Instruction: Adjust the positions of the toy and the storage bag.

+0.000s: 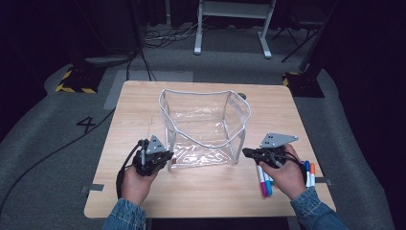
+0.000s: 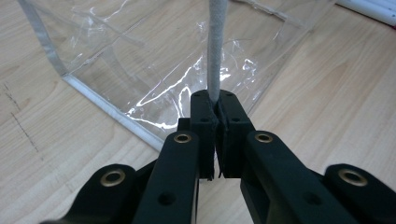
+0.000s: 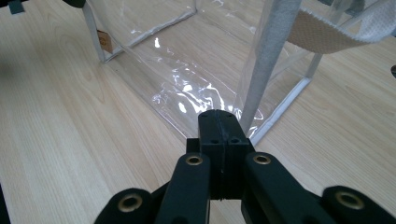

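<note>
A clear plastic bag [image 1: 203,127] with grey fabric trim stands open-mouthed in the middle of the bench [image 1: 143,196], its long side running from nine o'clock to three o'clock across the high view. The two grippers sit at its near corners, one on each.

The left gripper [image 1: 165,159] is at the bag's seven-o'clock corner, pointing toward three o'clock. In the left gripper view its jaws are pressed together on the grey corner seam [image 2: 216,51], which rises straight up toward twelve o'clock out of the pinch. That corner is held.

The right gripper [image 1: 248,153] lies at the bag's five-o'clock corner, pointing toward nine o'clock. In the right gripper view its jaws are pressed flat against each other with nothing visibly between them, and the grey corner post [image 3: 266,65] stands just beyond the tips toward one o'clock, near but not in the bite. So the right-hand corner looks free, as far as the views tell.

The coming move turns on that offset: the upright seam lies slightly off the right gripper's line, so the jaws would probably need to part and shift toward it before they can take it.

A row of marker pens [image 1: 264,182] lies on the bench by the right hand [image 1: 287,175], at about four o'clock from the bag, their long axes running twelve to six.
</note>
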